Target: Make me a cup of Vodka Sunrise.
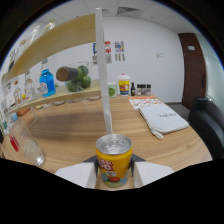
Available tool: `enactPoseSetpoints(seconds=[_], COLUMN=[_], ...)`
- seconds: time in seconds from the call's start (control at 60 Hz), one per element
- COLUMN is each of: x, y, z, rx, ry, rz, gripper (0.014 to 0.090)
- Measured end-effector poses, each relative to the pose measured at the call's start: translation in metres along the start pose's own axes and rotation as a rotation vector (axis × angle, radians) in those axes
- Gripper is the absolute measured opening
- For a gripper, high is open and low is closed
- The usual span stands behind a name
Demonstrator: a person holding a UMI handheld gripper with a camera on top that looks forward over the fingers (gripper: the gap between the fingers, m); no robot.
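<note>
At the lower centre of the frame we hold the yellow juice can (114, 161) clenched between the gripper (114, 175) fingers, so next we must carry it to the glass (27, 145) at lower left.

can (114, 160): base hidden by jaws | shelf bottles (47, 82): labels unreadable | glass (27, 145): blurred
</note>
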Motion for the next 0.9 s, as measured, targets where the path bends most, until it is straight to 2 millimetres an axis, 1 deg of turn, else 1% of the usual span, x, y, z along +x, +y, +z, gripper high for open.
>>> enactPoseSetpoints(seconds=[0.217, 0.333, 0.383, 0.417, 0.45, 0.467, 0.483, 0.55, 0.633, 0.683, 0.733, 0.833, 0.9], x=[-0.001, 0.000, 0.004, 0.005, 0.005, 0.005, 0.004, 0.000, -0.013, -0.024, -0.039, -0.079, -0.110], y=[0.013, 0.016, 0.017, 0.015, 0.009, 0.005, 0.002, -0.010, -0.028, -0.037, -0.045, -0.051, -0.049], z=[-0.012, -0.012, -0.013, -0.016, -0.021, -0.024, -0.028, -0.044, -0.070, -0.086, -0.103, -0.129, -0.140], rx=[-0.028, -0.043, -0.063, -0.067, -0.054, -0.047, -0.041, -0.026, 0.009, 0.025, 0.044, 0.068, 0.086], ry=[0.001, 0.014, 0.038, 0.051, 0.060, 0.065, 0.069, 0.082, 0.095, 0.099, 0.103, 0.090, 0.067], rz=[-0.036, -0.030, -0.035, -0.040, -0.042, -0.042, -0.042, -0.043, -0.041, -0.039, -0.039, -0.044, -0.044], gripper=[0.0531, 0.0543, 0.0632, 0.0739, 0.0843, 0.0865, 0.0847, 0.0852, 0.0853, 0.0851, 0.0851, 0.0852, 0.0849])
